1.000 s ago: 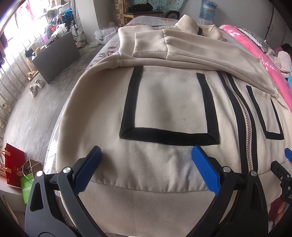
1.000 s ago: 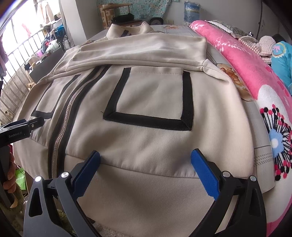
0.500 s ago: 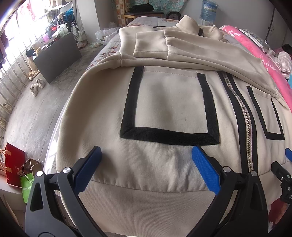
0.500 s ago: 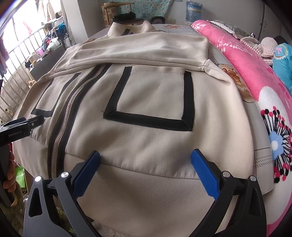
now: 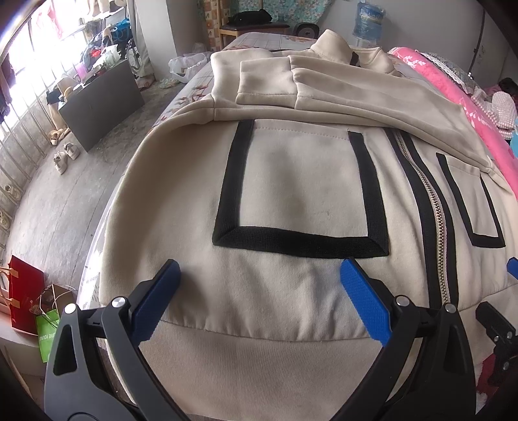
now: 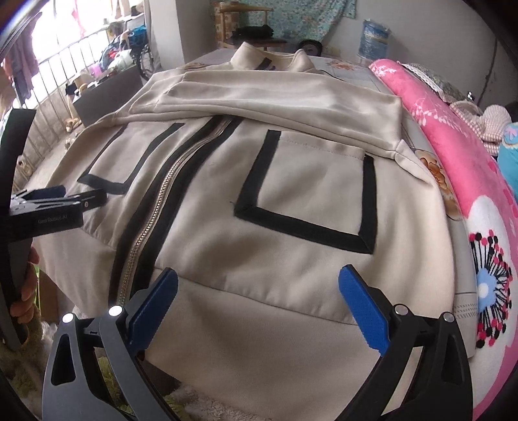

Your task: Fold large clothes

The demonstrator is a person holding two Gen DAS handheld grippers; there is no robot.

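Observation:
A beige zip jacket (image 5: pixel 301 181) with black-edged pockets lies front up on the bed, both sleeves folded across its chest; it also shows in the right wrist view (image 6: pixel 304 200). My left gripper (image 5: pixel 259 301) is open and empty over the bottom hem band on the jacket's left side. My right gripper (image 6: pixel 257 306) is open and empty over the hem band on the right side, below the right pocket. The left gripper also shows at the left edge of the right wrist view (image 6: pixel 58 207).
A pink flowered blanket (image 6: pixel 453 136) lies along the bed's right side. To the left is bare floor (image 5: pixel 55 200) with a dark cabinet (image 5: pixel 100 97), shoes (image 5: pixel 64 157) and paper bags (image 5: pixel 26 298). A water jug (image 5: pixel 369 19) stands beyond the bed.
The right wrist view has shifted slightly, so the jacket sits a little more to the right in it. The left gripper has hardly moved. Both stay open.

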